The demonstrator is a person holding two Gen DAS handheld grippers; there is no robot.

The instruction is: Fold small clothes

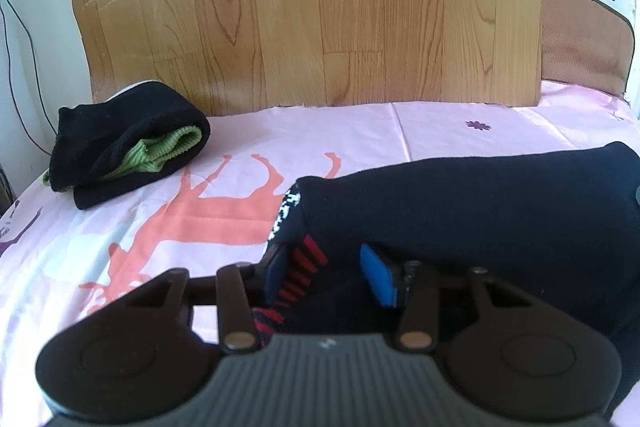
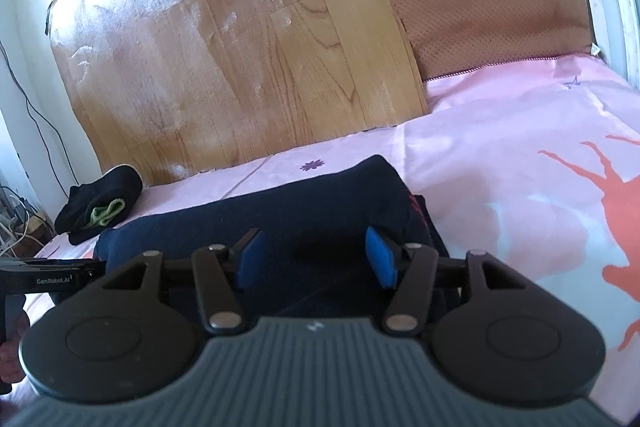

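Observation:
A dark navy garment (image 1: 480, 211) with red stripes and a white pattern at its edge lies folded over on the pink bedsheet (image 1: 120, 219). My left gripper (image 1: 326, 273) has its jaws apart around the garment's striped left end, with cloth between the blue pads (image 1: 378, 277). In the right wrist view the same garment (image 2: 280, 211) lies across the bed. My right gripper (image 2: 316, 259) is open, its blue pads (image 2: 380, 257) spread above the garment's right part. The left gripper's body (image 2: 44, 277) shows at the left edge.
A folded black and green garment (image 1: 128, 151) lies at the back left of the bed, also in the right wrist view (image 2: 100, 211). A wood-grain board (image 1: 312, 7) and a brown cushion (image 2: 488, 7) stand against the wall. Cables (image 2: 16, 223) hang at the left.

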